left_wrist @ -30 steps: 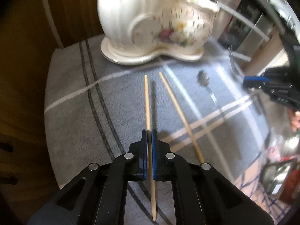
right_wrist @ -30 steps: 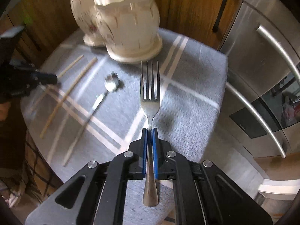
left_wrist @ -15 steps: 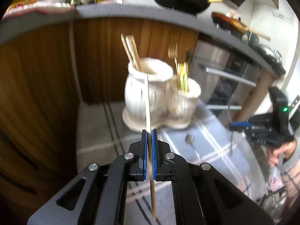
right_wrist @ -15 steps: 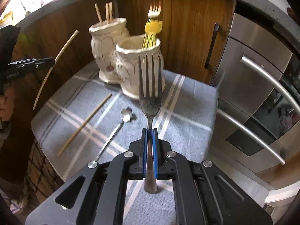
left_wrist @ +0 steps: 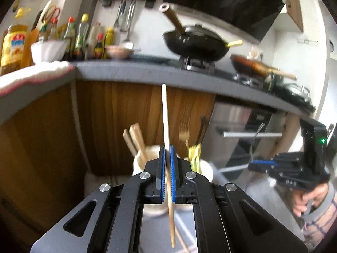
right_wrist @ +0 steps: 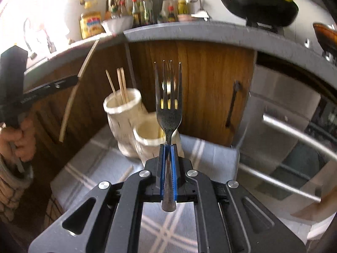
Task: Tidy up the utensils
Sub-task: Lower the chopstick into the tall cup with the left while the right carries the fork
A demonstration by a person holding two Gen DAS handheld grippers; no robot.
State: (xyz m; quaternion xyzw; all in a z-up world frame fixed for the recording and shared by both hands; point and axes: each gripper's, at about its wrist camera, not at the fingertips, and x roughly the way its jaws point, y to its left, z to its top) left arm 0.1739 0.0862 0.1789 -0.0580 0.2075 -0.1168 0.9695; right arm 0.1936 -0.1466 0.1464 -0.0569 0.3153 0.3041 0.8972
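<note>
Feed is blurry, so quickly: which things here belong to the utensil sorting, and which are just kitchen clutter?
In play:
left gripper with chopstick
right gripper with fork
taller holder
shorter holder

Just lying about:
black wok
sauce bottles
white bowl

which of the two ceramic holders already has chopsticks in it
The taller holder, on the left in the right wrist view: wooden chopsticks stand in it. The shorter holder in front holds none.

Two holders stand side by side on the cloth-covered table point(right_wrist: 212, 160) before the cabinet point(right_wrist: 210, 84): the chopstick holder point(right_wrist: 123, 113) at 10 o'clock of the fork holder point(right_wrist: 150, 141). A wok point(left_wrist: 195, 44) sits on the counter point(left_wrist: 130, 71) behind, at 12 o'clock.
</note>
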